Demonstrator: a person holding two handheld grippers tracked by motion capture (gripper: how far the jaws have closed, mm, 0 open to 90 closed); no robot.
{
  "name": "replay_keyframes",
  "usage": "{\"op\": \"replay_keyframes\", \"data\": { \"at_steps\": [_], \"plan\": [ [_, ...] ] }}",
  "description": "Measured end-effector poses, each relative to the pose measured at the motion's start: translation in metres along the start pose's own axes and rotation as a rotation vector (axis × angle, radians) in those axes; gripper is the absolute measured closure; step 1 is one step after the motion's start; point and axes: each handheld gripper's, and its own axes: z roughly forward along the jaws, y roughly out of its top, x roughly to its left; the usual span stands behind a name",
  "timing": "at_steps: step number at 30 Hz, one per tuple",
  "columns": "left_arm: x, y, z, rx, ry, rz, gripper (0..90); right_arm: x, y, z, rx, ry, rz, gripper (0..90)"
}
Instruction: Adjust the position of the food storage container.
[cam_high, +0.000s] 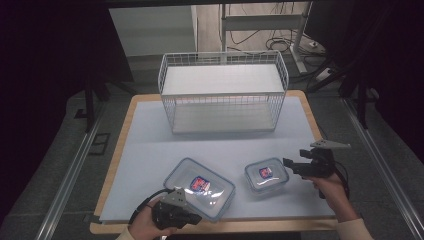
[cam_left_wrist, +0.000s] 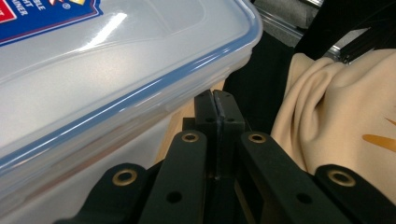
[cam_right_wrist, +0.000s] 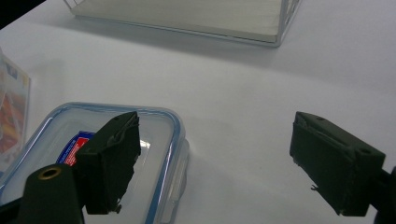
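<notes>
While the left gripper (cam_high: 192, 218) rests closed, the small container (cam_high: 266, 174) lies at nine o'clock from the wide-open right gripper (cam_high: 289, 163)

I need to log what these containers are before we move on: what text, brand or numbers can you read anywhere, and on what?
Large container lid label, left gripper view: white capitals on blue and red, cut off by the frame, not legible as words.
Small container lid label: red and blue, print too small and partly behind the right tool.
Wire rack: no text.
</notes>
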Motion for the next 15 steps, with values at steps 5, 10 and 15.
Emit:
{"op": "replay_keyframes", "data": {
  "at_steps": [5, 10, 15],
  "plan": [
    [0.002, 0.003, 0.004, -0.003, 0.025, 0.004, 90.0, -0.001, -0.001, 0.001, 0.007, -0.003, 0.001, 15.9],
    [0.008, 0.008, 0.010, -0.031, 0.047, -0.020, 90.0, 0.000, -0.001, 0.002, 0.010, -0.002, -0.001, 16.0],
    [0.010, 0.016, 0.018, -0.049, 0.058, -0.027, 90.0, -0.001, -0.002, 0.003, 0.014, -0.002, -0.001, 15.9]
  ]
}}
